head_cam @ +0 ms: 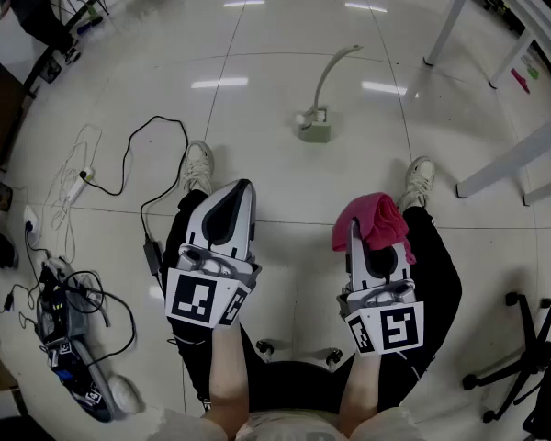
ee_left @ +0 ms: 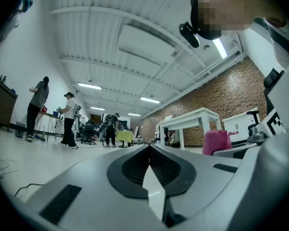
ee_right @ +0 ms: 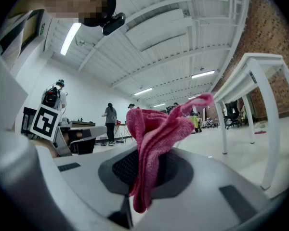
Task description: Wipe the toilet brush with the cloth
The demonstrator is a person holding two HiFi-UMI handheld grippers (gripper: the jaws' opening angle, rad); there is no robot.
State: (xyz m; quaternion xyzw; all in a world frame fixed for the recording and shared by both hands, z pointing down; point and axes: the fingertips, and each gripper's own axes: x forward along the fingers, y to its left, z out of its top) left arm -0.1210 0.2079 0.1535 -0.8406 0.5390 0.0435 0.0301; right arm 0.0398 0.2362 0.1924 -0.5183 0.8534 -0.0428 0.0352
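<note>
The toilet brush (head_cam: pixel 326 79), with a curved white handle, stands in a small greenish holder (head_cam: pixel 315 133) on the floor ahead of my feet, well beyond both grippers. My left gripper (head_cam: pixel 242 189) (ee_left: pixel 148 150) is held over my left knee, jaws shut with nothing between them. Over my right knee, my right gripper (head_cam: pixel 360 235) (ee_right: pixel 145 163) is shut on a pink cloth (head_cam: pixel 377 217) (ee_right: pixel 154 138), which bunches up above the jaws. The same cloth (ee_left: pixel 216 142) shows at the right of the left gripper view.
Cables and a power strip (head_cam: pixel 78 186) lie on the floor at left, with more gear (head_cam: pixel 69 338) at lower left. White table legs (head_cam: pixel 496 168) stand at right, and a black chair base (head_cam: pixel 523 356) at lower right. People (ee_left: pixel 69 120) stand far off.
</note>
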